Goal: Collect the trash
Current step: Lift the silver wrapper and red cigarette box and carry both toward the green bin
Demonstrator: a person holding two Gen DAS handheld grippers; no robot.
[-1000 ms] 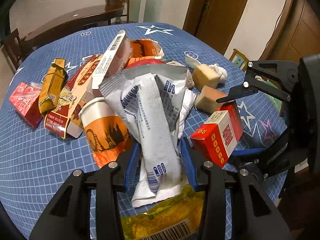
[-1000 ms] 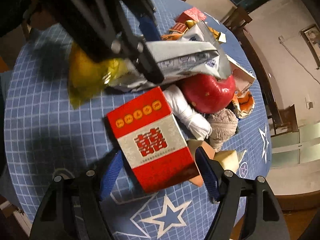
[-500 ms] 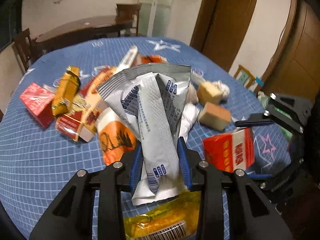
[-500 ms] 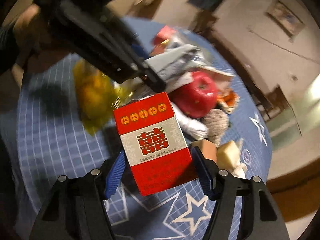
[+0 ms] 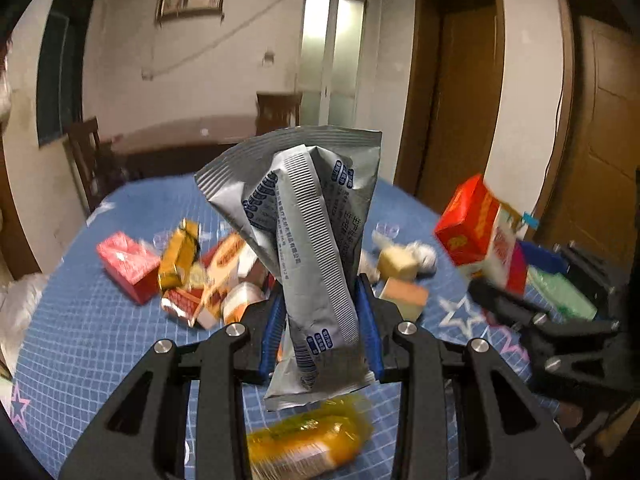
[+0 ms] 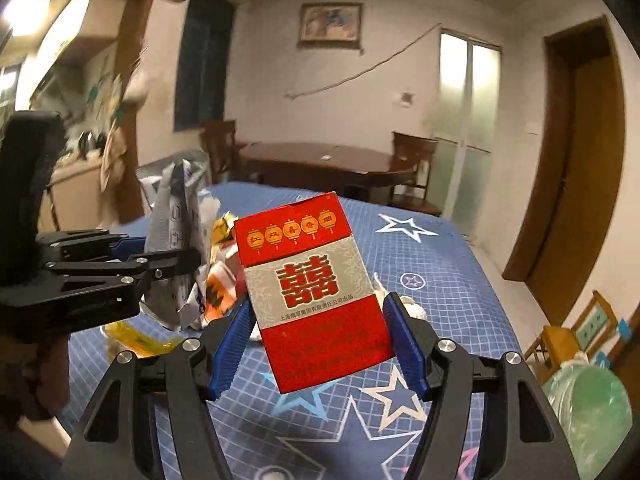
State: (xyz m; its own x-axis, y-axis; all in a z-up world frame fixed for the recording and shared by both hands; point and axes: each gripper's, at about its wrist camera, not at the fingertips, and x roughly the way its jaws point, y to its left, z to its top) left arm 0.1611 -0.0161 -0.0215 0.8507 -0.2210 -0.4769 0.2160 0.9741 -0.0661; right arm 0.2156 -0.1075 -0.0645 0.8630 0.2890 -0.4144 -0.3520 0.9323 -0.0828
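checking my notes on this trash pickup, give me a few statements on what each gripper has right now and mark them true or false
1. The left gripper is clamped on a crumpled silver wrapper. True.
2. The right gripper holds a yellow packet. False: it holds a red and silver cigarette box; the yellow packet lies on the blue tablecloth.
3. The cigarette box is lifted off the tablecloth. True.
4. The silver wrapper lies flat on the table. False: it stands up between the left gripper's pads, off the cloth.
5. More trash, including a red box and a gold carton, sits on the table. True.
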